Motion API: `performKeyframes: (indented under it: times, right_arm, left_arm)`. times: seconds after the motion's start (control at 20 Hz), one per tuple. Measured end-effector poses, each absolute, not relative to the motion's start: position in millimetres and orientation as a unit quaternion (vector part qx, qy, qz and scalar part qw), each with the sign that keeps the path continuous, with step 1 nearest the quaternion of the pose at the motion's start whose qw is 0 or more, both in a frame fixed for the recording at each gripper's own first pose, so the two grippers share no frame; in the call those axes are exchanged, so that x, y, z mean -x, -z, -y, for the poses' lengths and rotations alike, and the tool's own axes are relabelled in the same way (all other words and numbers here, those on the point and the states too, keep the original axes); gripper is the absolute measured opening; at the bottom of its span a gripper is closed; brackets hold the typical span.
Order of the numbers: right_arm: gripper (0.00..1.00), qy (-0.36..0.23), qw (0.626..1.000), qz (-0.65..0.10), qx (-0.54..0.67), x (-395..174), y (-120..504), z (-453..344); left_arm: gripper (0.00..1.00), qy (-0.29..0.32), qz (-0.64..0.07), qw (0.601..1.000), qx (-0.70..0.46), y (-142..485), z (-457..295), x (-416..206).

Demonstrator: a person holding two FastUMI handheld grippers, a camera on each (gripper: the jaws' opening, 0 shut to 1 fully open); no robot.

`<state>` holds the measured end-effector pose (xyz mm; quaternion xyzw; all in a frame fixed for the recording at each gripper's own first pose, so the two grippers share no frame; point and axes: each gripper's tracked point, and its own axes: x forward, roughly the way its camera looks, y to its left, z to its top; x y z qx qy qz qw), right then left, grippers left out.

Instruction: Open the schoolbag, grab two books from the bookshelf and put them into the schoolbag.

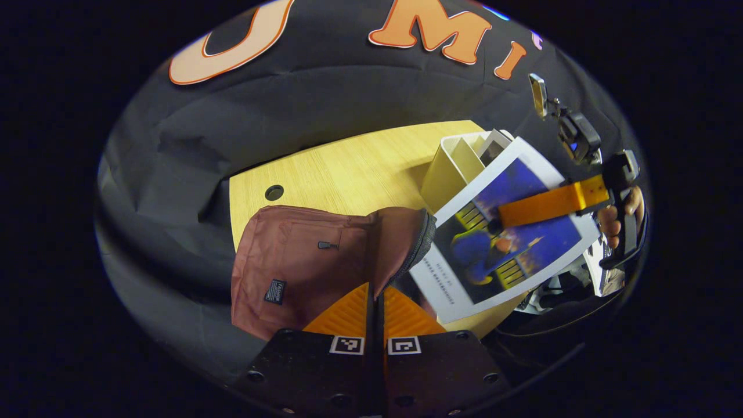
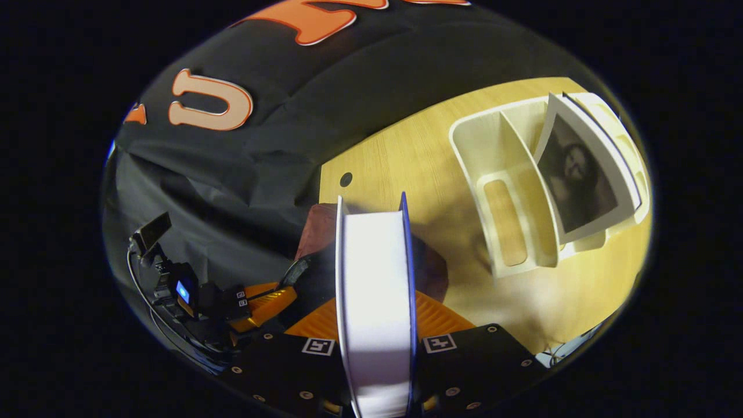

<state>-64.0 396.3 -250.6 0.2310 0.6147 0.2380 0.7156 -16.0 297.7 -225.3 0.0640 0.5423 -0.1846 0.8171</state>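
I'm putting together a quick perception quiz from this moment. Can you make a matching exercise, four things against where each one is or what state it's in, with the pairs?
Things:
1. schoolbag
2. blue-covered book
3. bookshelf
4. portrait-cover book

Places or states:
A. standing in a compartment of the bookshelf
B. held up between the right gripper's fingers, beside the bag's opening
C. lying on the wooden table, its edge pinched by the left gripper
D. upright on the table, with one slot empty

Pairs: 1-C, 2-B, 3-D, 4-A

Schoolbag (image 1: 302, 261) lies on table (image 1: 348, 174) beside bookshelf (image 1: 453, 168).
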Motion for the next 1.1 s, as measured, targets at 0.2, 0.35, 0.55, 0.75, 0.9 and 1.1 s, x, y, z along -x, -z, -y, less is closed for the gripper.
performKeyframes:
  times: [0.2, 0.35, 0.55, 0.75, 0.9, 1.1]
  right_arm:
    - [0.4, -0.231, 0.719, -0.592, -0.282, 70, 269, -425]
    - [0.41, -0.219, 0.728, -0.572, -0.308, 75, 285, -440]
    - [0.41, -0.206, 0.723, -0.551, -0.362, 85, 297, -460]
    - [0.4, -0.205, 0.694, -0.535, -0.436, 88, 312, -477]
    - [0.4, -0.207, 0.69, -0.525, -0.453, 88, 328, -493]
    - [0.41, -0.214, 0.703, -0.512, -0.445, 91, 341, -514]
  left_arm:
    - [0.01, 0.186, -0.542, 0.818, -0.053, 222, -286, 19]
    - [0.01, 0.184, -0.54, 0.82, -0.046, 219, -282, 21]
    - [0.01, 0.19, -0.534, 0.823, -0.044, 213, -269, 25]
    - [0.01, 0.196, -0.521, 0.83, -0.031, 206, -258, 26]
    - [0.01, 0.204, -0.52, 0.829, -0.019, 210, -252, 33]
    - [0.01, 0.214, -0.521, 0.826, -0.012, 215, -244, 43]
